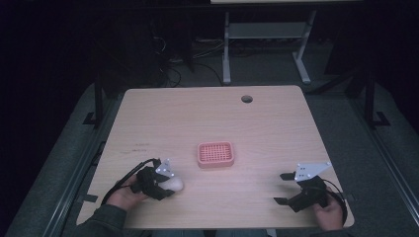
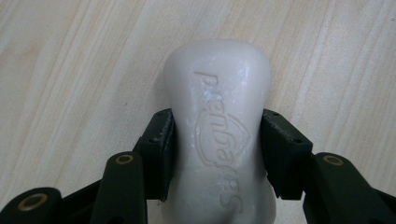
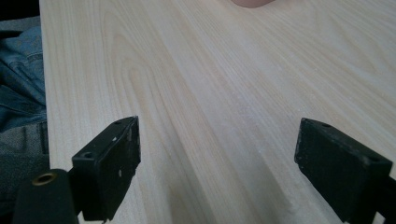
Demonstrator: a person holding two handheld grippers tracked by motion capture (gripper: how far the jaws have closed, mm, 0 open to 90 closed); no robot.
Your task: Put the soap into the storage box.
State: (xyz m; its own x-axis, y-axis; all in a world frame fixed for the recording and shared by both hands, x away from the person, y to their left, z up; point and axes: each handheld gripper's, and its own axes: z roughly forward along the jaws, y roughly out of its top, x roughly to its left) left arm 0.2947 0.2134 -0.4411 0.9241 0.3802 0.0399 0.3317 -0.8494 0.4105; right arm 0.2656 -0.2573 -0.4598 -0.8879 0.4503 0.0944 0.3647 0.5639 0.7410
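While my left gripper (image 2: 217, 154) presses its pads on the waist of the white soap bar (image 2: 219, 116), the bar lies on the table (image 1: 276, 128) at about seven o'clock from the pink dish (image 1: 215, 154). I judge it hard, light and slippery. My right gripper (image 3: 217, 163) stands wide open, holding nothing.

Two matte black hand-held grippers: left gripper (image 1: 165, 183), right gripper (image 1: 279, 188). Blocky rectangular pads (image 3: 120, 150) on brass-riveted links (image 2: 124, 159). Grey three-cornered plates on top (small dark holes). Black trailing cables (image 1: 129, 174). Dark green sleeve (image 1: 103, 223); blue denim (image 3: 18, 70).
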